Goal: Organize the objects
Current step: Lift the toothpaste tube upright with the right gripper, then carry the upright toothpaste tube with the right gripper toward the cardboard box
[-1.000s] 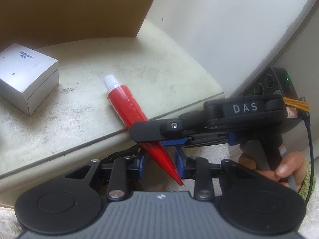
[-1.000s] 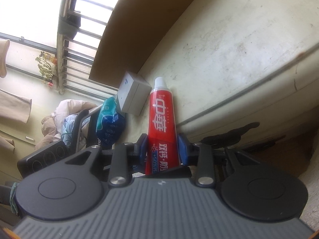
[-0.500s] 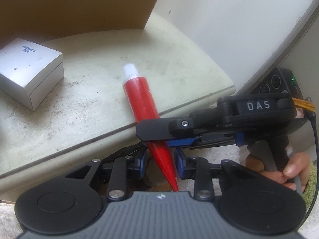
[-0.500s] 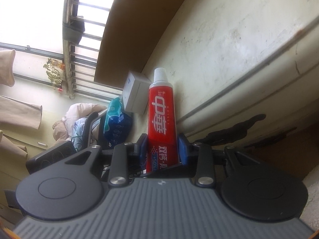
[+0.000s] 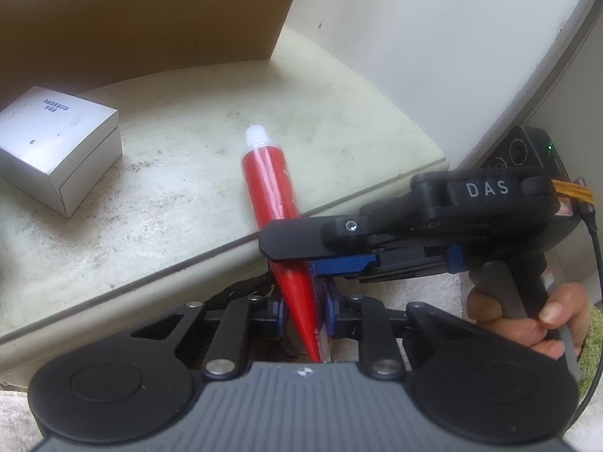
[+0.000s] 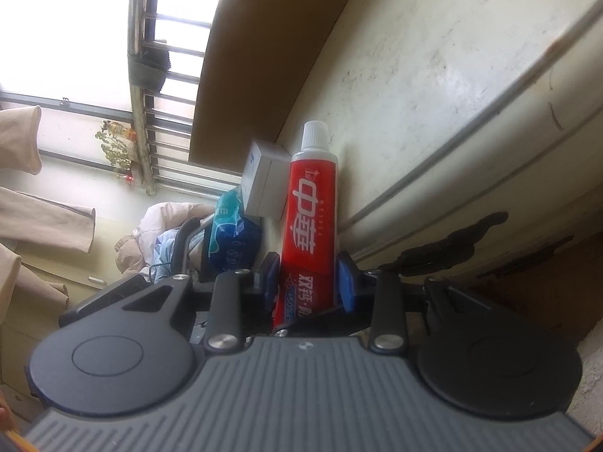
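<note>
Beyond the surface's (image 5: 158,203) front lip, your left tool (image 5: 303,310) is closing on the crimped tail of the red plastic toothpaste tube (image 5: 269,184), while your right tool (image 5: 301,254) clamps it just above. Pulling them apart could twist or burst it; its white cap (image 5: 257,136) lies nearest the white cardboard box (image 5: 56,143).

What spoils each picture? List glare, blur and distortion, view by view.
Right wrist view: the window is blown out to white, the toothpaste tube stays sharp, and gripper shadows fall on the ledge front. Left wrist view: even soft light, the fisheye bends the cardboard edge, and the tube's tail blurs.
</note>
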Motion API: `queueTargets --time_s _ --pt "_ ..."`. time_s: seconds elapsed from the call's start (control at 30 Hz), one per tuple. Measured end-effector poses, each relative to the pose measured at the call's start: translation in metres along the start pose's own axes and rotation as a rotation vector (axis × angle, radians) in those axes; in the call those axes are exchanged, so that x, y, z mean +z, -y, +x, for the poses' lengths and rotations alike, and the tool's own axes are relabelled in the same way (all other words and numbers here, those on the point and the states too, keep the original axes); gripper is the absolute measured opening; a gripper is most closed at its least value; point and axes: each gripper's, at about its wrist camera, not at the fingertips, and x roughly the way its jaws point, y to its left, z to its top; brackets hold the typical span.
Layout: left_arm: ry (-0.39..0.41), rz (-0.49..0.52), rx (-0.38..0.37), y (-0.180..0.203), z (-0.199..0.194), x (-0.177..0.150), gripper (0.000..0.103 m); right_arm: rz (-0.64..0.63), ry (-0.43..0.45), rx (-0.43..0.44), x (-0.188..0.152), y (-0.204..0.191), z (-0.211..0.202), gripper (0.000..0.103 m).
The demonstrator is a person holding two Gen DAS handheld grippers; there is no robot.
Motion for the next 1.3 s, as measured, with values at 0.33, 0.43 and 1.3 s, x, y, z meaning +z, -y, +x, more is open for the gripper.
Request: queueTargets --time_s 0.33,0.43,1.3 --pt "0.013 0.022 0.022 0.005 0.004 0.005 0.02 -0.011 0.007 0.011 0.0 -0.001 -0.003 0.032" --pt "0.016 0.028 0.028 0.007 0.003 0.006 0.02 -0.013 0.01 0.017 0.001 -0.001 -0.005 0.032" --pt "0.068 0.067 0.074 0.015 -0.006 0.011 0.02 -0.054 0.032 0.048 0.006 -0.013 -0.011 0.032"
